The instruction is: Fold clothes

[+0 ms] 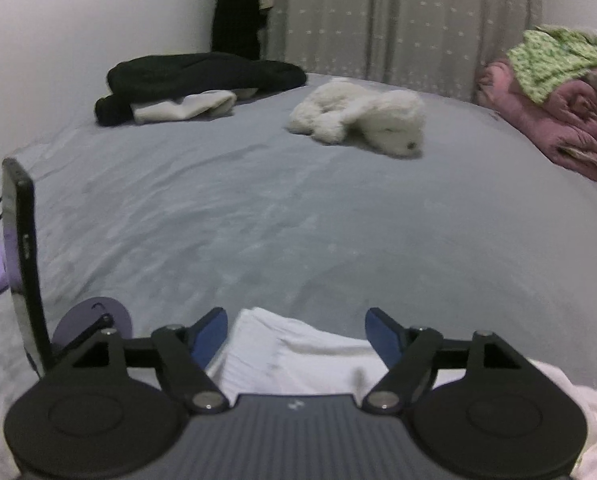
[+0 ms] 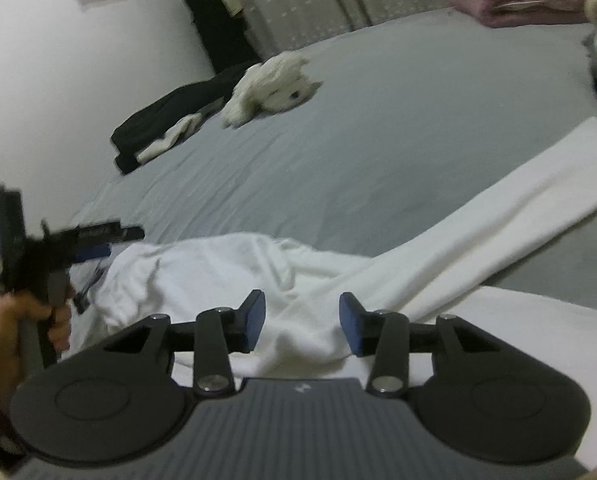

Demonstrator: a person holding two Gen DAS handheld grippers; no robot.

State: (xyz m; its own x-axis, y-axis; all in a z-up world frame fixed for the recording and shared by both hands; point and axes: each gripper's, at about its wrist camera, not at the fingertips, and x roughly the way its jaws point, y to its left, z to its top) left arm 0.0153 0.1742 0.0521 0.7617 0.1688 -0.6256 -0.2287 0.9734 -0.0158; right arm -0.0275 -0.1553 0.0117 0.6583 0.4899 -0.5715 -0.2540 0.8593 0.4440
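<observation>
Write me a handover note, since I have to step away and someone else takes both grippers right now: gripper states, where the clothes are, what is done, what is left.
Left gripper: open, holding nothing, over the bunched end of the white garment.
Right gripper: open, empty, above the same garment.
The garment lies crumpled on the grey bed; one long white part stretches out flat to the right.
A dark and light clothes pile sits at the far side beside a plush toy.
Done: no fold visible yet.
Left: flatten the white garment, fold it, then probably the far pile.
</observation>
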